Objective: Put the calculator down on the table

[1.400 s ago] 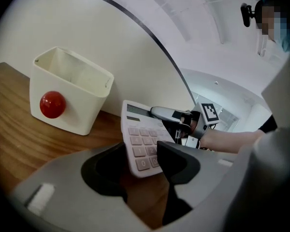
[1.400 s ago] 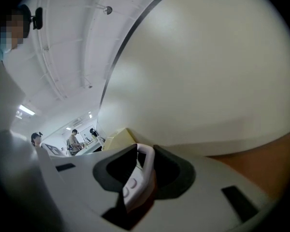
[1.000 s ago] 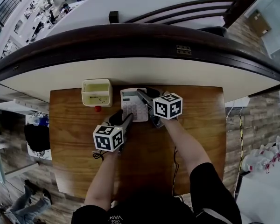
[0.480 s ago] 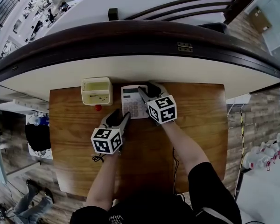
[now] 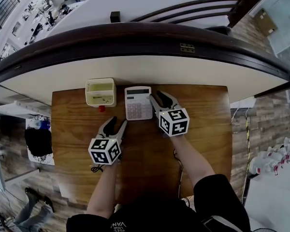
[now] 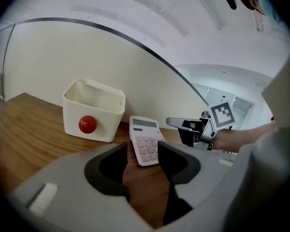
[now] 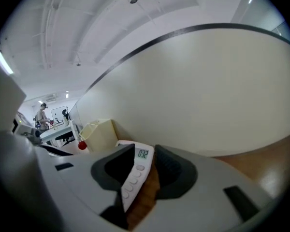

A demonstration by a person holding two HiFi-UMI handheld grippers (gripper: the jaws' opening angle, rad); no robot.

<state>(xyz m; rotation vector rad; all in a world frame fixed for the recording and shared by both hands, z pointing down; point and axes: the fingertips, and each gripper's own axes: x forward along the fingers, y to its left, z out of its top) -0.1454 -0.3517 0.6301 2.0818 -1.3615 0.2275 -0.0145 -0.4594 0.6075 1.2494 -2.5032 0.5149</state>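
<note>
The white calculator (image 5: 138, 103) lies flat on the wooden table (image 5: 203, 124), just right of a cream bin. My right gripper (image 5: 159, 98) stands open right beside its right edge, with the pads clear of it. In the right gripper view the calculator (image 7: 137, 170) shows through the gap between the open jaws. My left gripper (image 5: 115, 123) is open and empty, a little nearer to me than the calculator's near left corner. The left gripper view has the calculator (image 6: 145, 139) ahead of the left gripper (image 6: 142, 161), with the right gripper's finger (image 6: 179, 123) to its right.
A cream bin (image 5: 100, 92) stands at the table's far left, with a small red ball (image 5: 101, 108) against its near side. A curved white wall (image 5: 145, 74) rises behind the table's far edge. A black cable (image 5: 179, 166) runs along the table by my right arm.
The right gripper's jaws have spread and let go of the calculator, which now lies flat by the bin. Both grippers have drawn back toward me, the left one farther.
</note>
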